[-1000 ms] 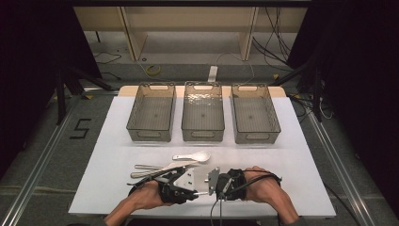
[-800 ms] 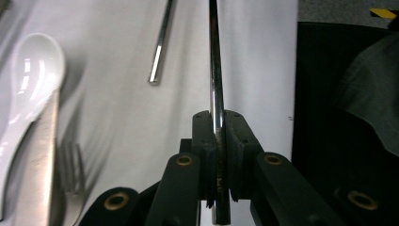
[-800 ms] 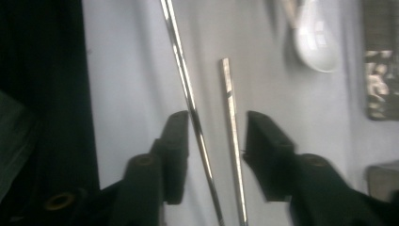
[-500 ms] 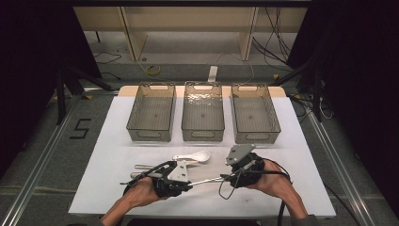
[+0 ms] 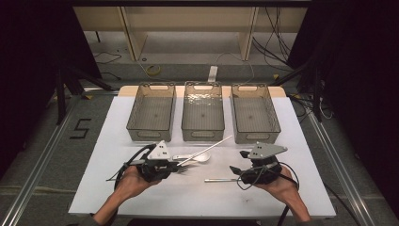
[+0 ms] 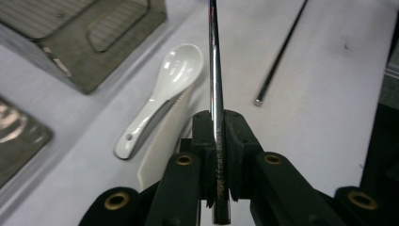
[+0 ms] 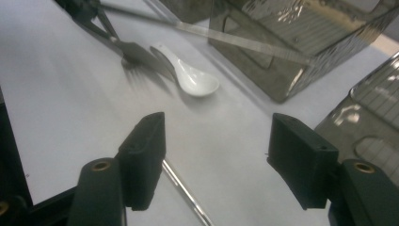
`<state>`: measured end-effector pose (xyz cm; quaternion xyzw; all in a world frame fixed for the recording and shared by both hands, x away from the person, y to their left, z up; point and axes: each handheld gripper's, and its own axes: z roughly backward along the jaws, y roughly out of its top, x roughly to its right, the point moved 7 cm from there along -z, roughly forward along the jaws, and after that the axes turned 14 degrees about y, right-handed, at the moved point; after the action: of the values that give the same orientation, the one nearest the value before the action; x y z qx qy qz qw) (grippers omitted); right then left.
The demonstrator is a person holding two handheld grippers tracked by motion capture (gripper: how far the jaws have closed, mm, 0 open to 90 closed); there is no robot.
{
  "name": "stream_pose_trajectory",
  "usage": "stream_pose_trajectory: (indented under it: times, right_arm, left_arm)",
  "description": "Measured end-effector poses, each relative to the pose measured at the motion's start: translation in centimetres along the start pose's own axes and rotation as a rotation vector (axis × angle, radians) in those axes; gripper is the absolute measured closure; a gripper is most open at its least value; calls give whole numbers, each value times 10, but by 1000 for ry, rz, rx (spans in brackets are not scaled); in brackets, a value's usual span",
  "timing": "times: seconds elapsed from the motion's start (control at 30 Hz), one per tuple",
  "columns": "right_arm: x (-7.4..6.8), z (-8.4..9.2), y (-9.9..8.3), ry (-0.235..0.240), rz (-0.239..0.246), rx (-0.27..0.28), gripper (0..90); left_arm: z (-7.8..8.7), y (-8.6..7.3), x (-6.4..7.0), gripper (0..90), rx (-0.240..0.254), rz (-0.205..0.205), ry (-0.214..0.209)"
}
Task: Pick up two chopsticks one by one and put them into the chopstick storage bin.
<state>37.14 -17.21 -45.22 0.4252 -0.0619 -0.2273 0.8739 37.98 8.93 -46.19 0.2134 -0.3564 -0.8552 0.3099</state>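
1. My left hand-held gripper point(image 5: 181, 165) is clamped on a metal chopstick point(image 6: 215, 70) near its end; the shaft slants up over the desk point(image 5: 310, 141) toward the middle bin point(image 5: 203, 134).
2. It looks thin, stiff and slick, likely to pivot.
3. My right hand-held gripper point(image 7: 216, 160) has just been opening and stands apart with nothing between the jaws; the second chopstick point(image 5: 219, 180) lies beside it.
4. A white spoon point(image 6: 160, 94) lies under the raised shaft.
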Motion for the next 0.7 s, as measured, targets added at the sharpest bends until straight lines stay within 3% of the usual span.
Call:
stream_pose_trajectory:
  times: [0.1, 0.27, 0.57, 0.7]
  right_arm:
    - [0, -2, -7, -3, -22, -2, 346]
    - [0, -3, -17, -14, -68, 49, 323]
    - [-5, -6, -23, -5, -79, 51, 320]
    - [-6, -5, -25, 0, -86, 50, 320]
  left_arm:
    - [0, 2, -17, 835, 12, 53, 38]
    - [-2, 2, -48, 835, 24, 144, 87]
    - [-7, 4, -110, 836, 38, 291, 199]
    - [-12, 3, -130, 835, 20, 327, 239]
